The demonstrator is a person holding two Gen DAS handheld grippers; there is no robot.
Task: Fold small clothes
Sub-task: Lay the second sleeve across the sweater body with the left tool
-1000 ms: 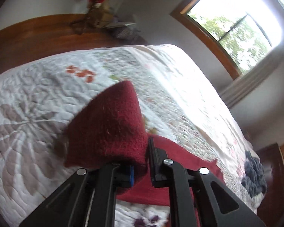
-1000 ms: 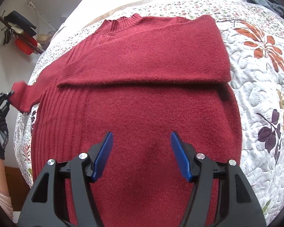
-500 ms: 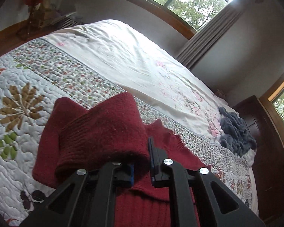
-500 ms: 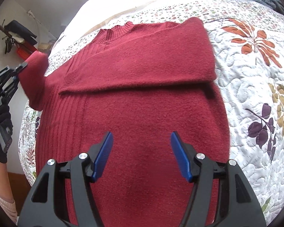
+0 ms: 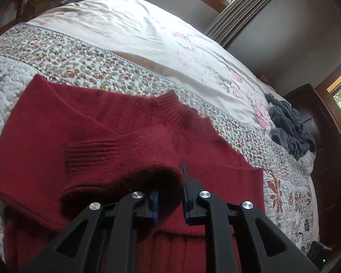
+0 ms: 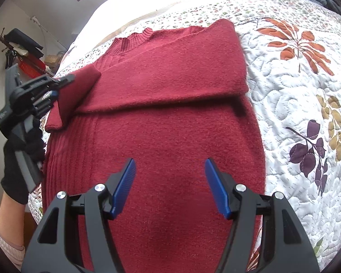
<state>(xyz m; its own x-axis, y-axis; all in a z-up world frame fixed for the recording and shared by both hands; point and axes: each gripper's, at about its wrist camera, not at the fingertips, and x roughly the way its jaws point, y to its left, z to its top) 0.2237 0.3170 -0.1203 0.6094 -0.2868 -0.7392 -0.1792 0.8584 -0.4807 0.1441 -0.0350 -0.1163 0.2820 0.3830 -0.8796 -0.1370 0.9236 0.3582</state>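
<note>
A dark red knit sweater (image 6: 170, 118) lies flat on the quilted bed, its collar (image 6: 129, 42) toward the far side. One sleeve (image 6: 177, 75) lies folded across the chest. My left gripper (image 5: 170, 195) is shut on the cuff of the other sleeve (image 5: 134, 159), holding it over the sweater's shoulder; the right wrist view shows this left gripper (image 6: 59, 84) at the sweater's left edge, held by a gloved hand (image 6: 18, 159). My right gripper (image 6: 169, 182) hovers open over the sweater's lower body with nothing between its blue pads (image 6: 125, 184).
The floral quilt (image 6: 307, 91) covers the bed, with a white sheet (image 5: 136, 34) beyond the collar. A grey-blue blanket (image 5: 288, 127) is bunched at the far right near a dark wooden cabinet (image 5: 325, 159). A rack with clutter (image 6: 22, 50) stands by the left wall.
My left gripper has carried the sleeve cuff from out past the bed's left side inward over the sweater's shoulder. The right gripper stayed open above the body.
</note>
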